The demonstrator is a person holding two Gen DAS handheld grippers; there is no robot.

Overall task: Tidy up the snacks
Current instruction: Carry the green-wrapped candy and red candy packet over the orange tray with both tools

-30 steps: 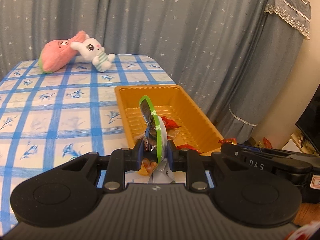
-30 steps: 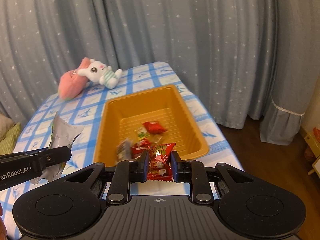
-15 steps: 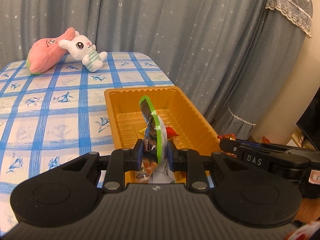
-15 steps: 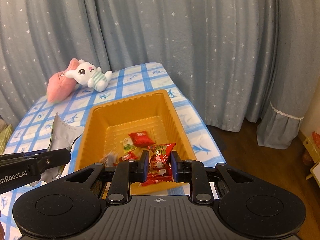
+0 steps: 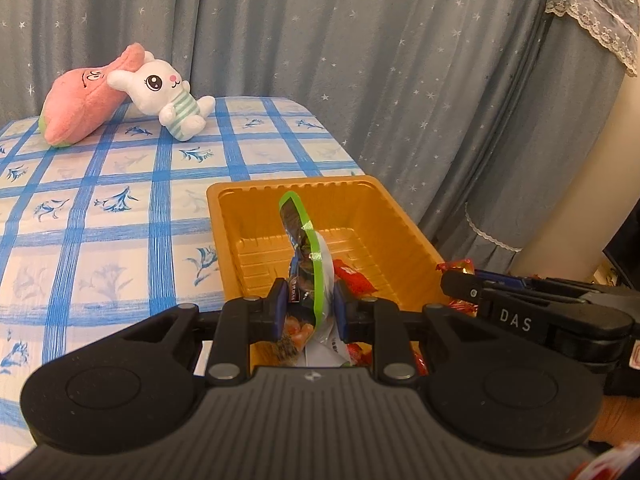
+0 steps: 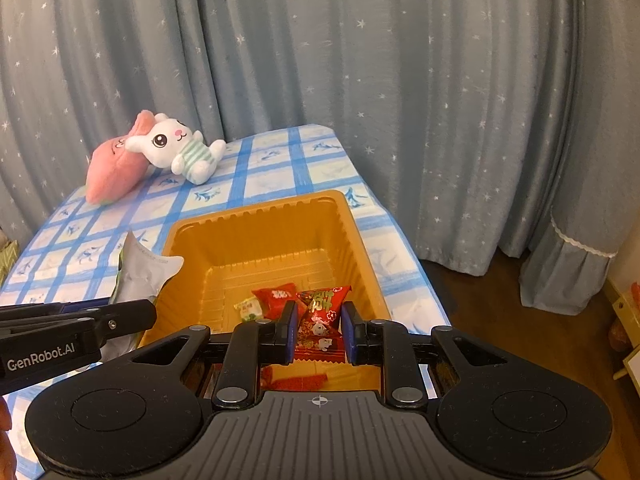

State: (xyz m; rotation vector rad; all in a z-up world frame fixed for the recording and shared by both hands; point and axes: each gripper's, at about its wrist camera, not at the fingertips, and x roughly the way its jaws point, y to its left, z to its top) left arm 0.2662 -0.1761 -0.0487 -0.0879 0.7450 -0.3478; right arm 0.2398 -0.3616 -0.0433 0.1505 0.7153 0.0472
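Note:
An orange plastic tray [image 5: 392,216] [image 6: 356,236] sits near the table's right edge. It holds several small wrapped snacks, among them a red packet [image 6: 276,298] and a small green-and-yellow one [image 6: 249,309]. My left gripper [image 5: 308,304] is shut on a green-edged snack bag [image 5: 310,256], held upright over the tray's near end; its silver back shows in the right wrist view [image 6: 144,276]. My right gripper [image 6: 319,326] is shut on a red snack packet [image 6: 322,314] over the tray's near right part, also seen in the left wrist view [image 5: 458,268].
A pink plush [image 5: 80,108] and a white bunny plush [image 5: 168,96] lie at the table's far end on the blue-checked cloth [image 5: 100,200]. Grey star curtains [image 6: 360,60] hang behind. The table edge drops to the floor [image 6: 500,320] on the right.
Both grippers have drawn back and risen a little over the tray, each still holding its snack. The tray and plush toys sit farther off in both views.

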